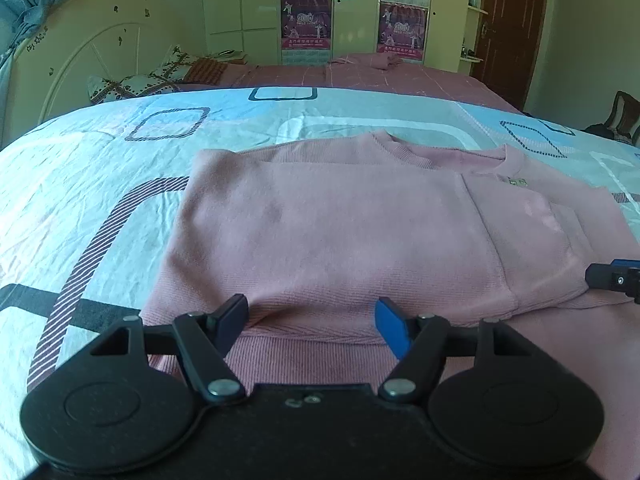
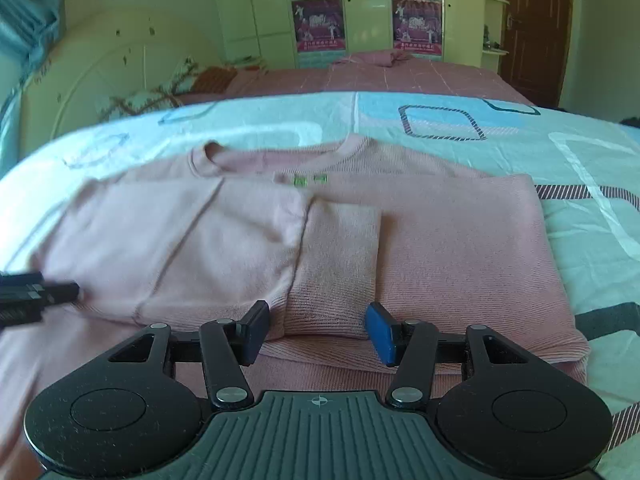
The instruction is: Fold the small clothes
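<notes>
A small pink ribbed sweater lies flat on the patterned bedsheet, neck at the far side, both sleeves folded in across the body. My left gripper is open and empty just above the sweater's near hem on its left half. My right gripper is open and empty above the near hem, in front of the folded sleeve cuff. The sweater fills the middle of the right wrist view. Each gripper shows at the edge of the other's view: the right one, the left one.
The bedsheet is light blue and white with square outlines. Beyond it lie a pink quilt, a floral pillow and a white headboard. A wardrobe with posters and a brown door stand at the back.
</notes>
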A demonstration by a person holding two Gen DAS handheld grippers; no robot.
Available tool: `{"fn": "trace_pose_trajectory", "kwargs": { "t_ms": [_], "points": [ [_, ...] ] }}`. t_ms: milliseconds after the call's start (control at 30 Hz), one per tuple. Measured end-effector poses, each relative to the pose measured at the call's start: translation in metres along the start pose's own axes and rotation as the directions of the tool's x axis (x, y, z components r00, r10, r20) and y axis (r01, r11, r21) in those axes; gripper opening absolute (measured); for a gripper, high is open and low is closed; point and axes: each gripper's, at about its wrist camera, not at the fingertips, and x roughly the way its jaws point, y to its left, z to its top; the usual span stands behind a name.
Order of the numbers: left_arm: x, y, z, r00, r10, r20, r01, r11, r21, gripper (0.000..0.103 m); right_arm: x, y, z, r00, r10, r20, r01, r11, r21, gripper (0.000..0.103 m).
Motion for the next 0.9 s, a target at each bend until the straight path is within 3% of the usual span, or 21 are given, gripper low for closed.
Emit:
{"fn": "trace_pose_trajectory", "kwargs": {
  "t_ms": [300,333,400,667,900],
  "points": [
    [-0.010,-0.035,0.007,0.998,-0.065,0.008,0.065,0.998,0.001,0.068,-0.022,0.011,0.003,0.997,0.068,0.048,-0.066,0.997,-0.034,0.051],
    [-0.008,-0.039,0.009,0.998,-0.067,0.007,0.067,0.998,0.000,0.068,-0.022,0.013,0.006,0.996,0.066,0.053,-0.064,0.997,-0.045,0.038],
    [-0.002,-0.045,0.012,0.998,-0.068,0.000,0.068,0.998,-0.007,0.068,-0.016,0.017,0.009,0.997,0.060,0.043,-0.057,0.996,-0.063,0.024],
    [0.019,-0.051,0.002,0.998,-0.037,-0.056,0.036,0.999,-0.014,0.070,0.021,0.016,0.000,0.999,0.017,-0.029,-0.020,0.994,-0.110,0.024],
    [-0.004,-0.052,0.001,0.997,-0.063,-0.040,0.062,0.998,-0.022,0.068,-0.003,0.016,-0.001,0.997,0.076,-0.003,-0.076,0.993,-0.093,0.024]
  ]
}}
